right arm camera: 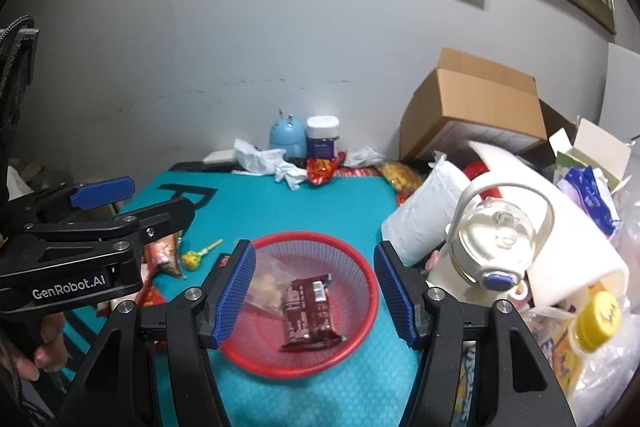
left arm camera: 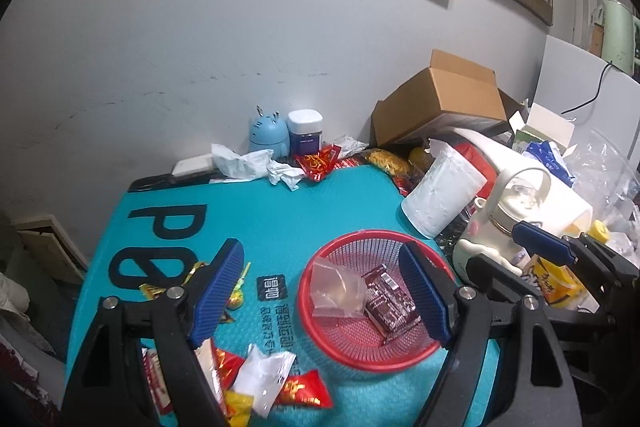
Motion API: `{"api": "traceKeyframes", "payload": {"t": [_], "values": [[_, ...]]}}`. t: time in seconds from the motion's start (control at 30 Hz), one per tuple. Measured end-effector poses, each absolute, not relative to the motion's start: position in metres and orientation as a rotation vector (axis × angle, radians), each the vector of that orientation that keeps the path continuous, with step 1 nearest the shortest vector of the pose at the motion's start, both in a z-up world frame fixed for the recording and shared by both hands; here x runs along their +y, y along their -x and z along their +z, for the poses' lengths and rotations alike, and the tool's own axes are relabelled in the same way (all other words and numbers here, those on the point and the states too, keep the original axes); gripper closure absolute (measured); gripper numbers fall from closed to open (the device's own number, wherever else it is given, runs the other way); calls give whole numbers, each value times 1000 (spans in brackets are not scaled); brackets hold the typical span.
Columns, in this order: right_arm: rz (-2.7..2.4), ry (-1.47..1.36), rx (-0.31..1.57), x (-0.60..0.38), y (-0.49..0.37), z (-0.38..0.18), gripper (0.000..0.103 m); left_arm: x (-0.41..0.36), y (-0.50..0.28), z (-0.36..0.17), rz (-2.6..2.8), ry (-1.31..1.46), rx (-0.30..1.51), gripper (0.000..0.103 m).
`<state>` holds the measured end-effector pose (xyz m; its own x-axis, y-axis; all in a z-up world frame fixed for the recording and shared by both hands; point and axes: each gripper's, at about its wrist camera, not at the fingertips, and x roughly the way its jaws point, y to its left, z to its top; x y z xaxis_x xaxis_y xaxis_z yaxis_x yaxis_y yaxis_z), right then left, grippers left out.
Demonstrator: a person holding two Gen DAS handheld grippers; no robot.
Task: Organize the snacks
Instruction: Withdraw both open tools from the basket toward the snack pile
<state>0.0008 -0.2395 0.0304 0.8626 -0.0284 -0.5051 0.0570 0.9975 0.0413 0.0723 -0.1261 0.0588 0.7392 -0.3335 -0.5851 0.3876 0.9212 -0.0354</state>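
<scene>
A red mesh basket point(left arm camera: 360, 359) sits on the teal mat point(left arm camera: 280, 211). In it lie a brown chocolate bar wrapper point(left arm camera: 390, 307) and a clear plastic bag point(left arm camera: 338, 291). My left gripper point(left arm camera: 322, 291) hovers open above the basket's left side, with nothing held. Loose snacks lie left of the basket: a red packet point(left arm camera: 304, 391), a white wrapper point(left arm camera: 264, 379) and a yellow lollipop point(right arm camera: 196, 259). In the right wrist view my right gripper point(right arm camera: 316, 295) is open and empty over the basket point(right arm camera: 304, 367) and the brown bar point(right arm camera: 310, 311). The left gripper point(right arm camera: 160, 197) shows at the left.
A toilet roll point(left arm camera: 440, 191), a cream bottle with a handle point(right arm camera: 496, 247) and a cluttered pile with a cardboard box point(left arm camera: 448, 99) crowd the right side. A blue figurine point(left arm camera: 267, 133), a jar point(left arm camera: 305, 131), crumpled tissue point(left arm camera: 256, 163) and a red packet point(left arm camera: 318, 163) stand by the wall.
</scene>
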Motion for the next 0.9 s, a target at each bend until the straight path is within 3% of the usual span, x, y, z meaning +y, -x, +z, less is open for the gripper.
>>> {"api": "traceKeyframes", "payload": {"t": [0.9], "values": [[172, 16, 529, -177, 77, 20, 38, -57, 44, 56, -257, -25, 585, 24]]}}
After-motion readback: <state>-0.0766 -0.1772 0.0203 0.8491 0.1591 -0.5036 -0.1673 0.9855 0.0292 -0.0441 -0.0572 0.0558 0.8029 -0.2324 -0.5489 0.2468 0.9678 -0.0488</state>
